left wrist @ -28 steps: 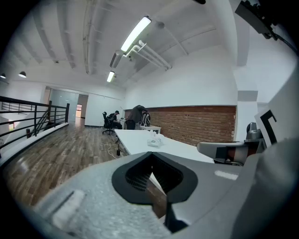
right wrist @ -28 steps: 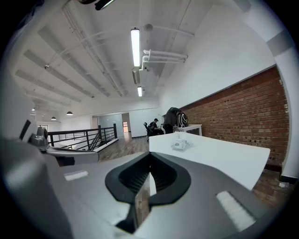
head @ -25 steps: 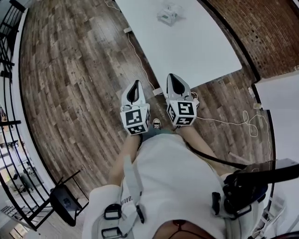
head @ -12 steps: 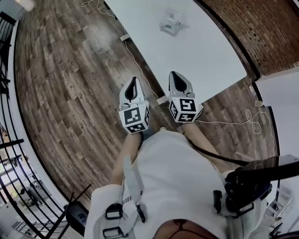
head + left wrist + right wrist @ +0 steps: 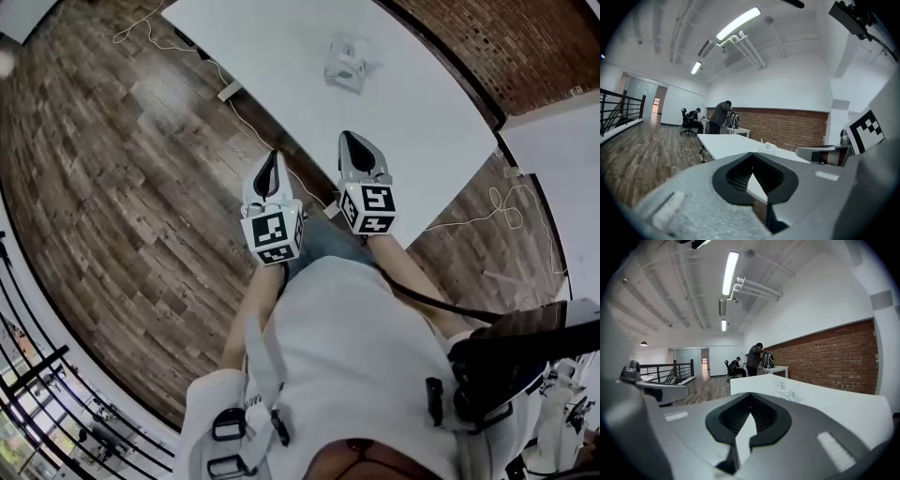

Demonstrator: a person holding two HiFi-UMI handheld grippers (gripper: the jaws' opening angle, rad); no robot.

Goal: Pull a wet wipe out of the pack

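The wet wipe pack (image 5: 345, 63) is a small pale packet lying on the far part of the white table (image 5: 422, 122). It shows small and far off past the jaws in the left gripper view (image 5: 768, 148) and in the right gripper view (image 5: 787, 392). My left gripper (image 5: 270, 156) hangs over the wooden floor just short of the table's near edge, its jaws shut with nothing in them. My right gripper (image 5: 349, 137) reaches over the table's near edge, also shut and empty. Both point toward the pack, well apart from it.
A white cable (image 5: 246, 103) and a power block (image 5: 230, 90) lie on the wooden floor (image 5: 122, 187) left of the table. A brick wall (image 5: 487, 47) runs behind it. A second white surface (image 5: 562, 159) stands at the right. People (image 5: 721, 117) are at a distant desk.
The person has walked toward the table with both grippers held out. The table and pack now lie closer, and the right gripper has come over the table's edge. Both jaws stayed shut.
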